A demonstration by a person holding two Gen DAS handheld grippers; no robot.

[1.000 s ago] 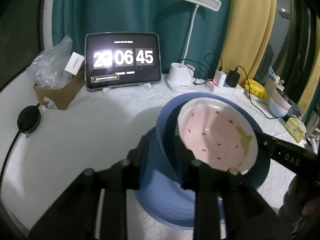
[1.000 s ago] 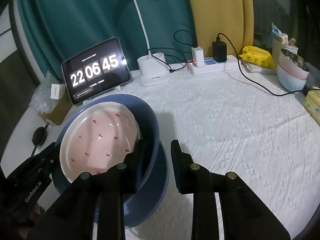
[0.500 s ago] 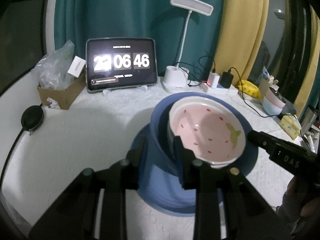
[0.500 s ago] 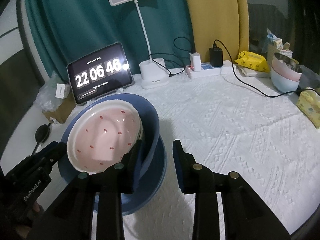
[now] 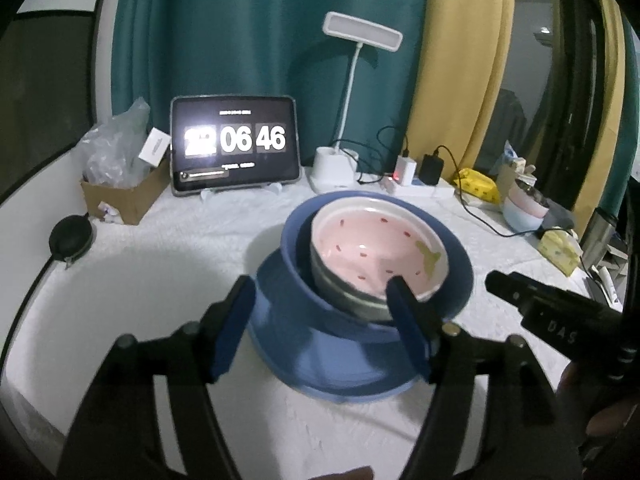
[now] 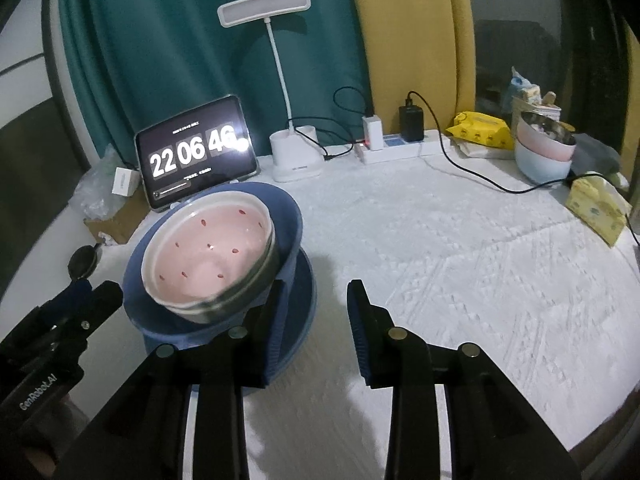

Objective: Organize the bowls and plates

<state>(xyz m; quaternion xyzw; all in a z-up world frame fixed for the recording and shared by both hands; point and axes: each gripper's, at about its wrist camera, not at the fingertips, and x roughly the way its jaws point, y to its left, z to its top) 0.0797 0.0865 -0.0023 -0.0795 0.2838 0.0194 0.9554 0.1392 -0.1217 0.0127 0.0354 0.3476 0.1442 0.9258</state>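
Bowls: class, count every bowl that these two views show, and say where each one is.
4. The pink bowl sits inside the blue bowl on a blue plate. A pink bowl nested in a pale blue bowl stands at the table's far right; more may be nested unseen.

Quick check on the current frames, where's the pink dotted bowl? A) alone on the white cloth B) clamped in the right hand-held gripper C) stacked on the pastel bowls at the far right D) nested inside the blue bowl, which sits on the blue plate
D: the pink dotted bowl sits tilted inside the blue bowl, which rests on the blue plate; neither hand-held gripper clamps it.
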